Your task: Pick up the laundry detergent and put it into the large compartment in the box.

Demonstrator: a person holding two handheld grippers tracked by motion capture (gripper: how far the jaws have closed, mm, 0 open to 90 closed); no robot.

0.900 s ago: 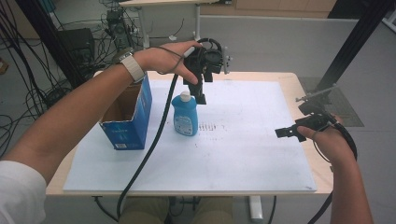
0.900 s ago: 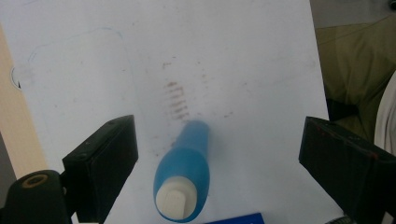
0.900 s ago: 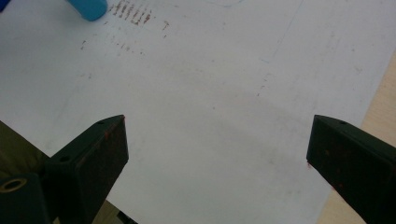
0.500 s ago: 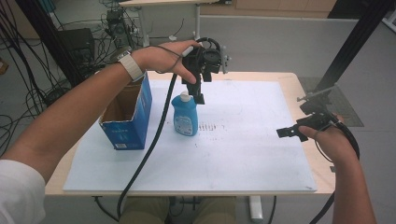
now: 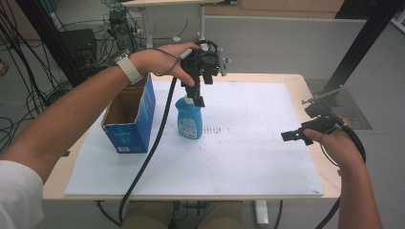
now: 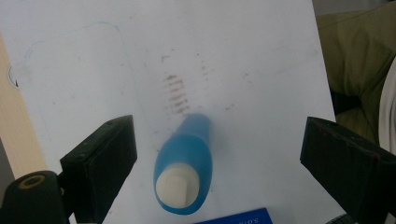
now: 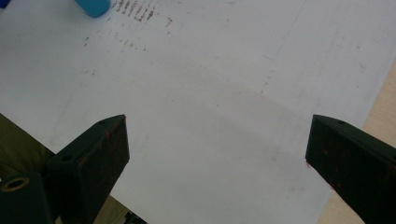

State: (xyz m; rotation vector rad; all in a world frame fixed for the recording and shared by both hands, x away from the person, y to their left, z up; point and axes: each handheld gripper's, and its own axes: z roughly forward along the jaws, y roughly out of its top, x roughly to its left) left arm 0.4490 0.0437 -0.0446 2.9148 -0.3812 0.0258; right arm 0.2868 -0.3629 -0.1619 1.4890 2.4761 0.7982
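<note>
The blue bottle (image 5: pixel 189 120) is seen upright on the white sheet (image 5: pixel 248 157) of the desk (image 5: pixel 305 86), just right of the open blue box (image 5: pixel 129 126). The left gripper (image 5: pixel 197 95) is held directly above its cap, fingers (image 6: pixel 100 165) released and clear of it. The right gripper (image 5: pixel 291 136) is held over the right side, fingers spread, nothing grasped.

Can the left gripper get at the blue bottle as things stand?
Probably yes. The left gripper hangs right above the blue bottle, its jaws open and standing apart on either side of the white cap. Nothing lies between them; the box stands off to one side.
</note>
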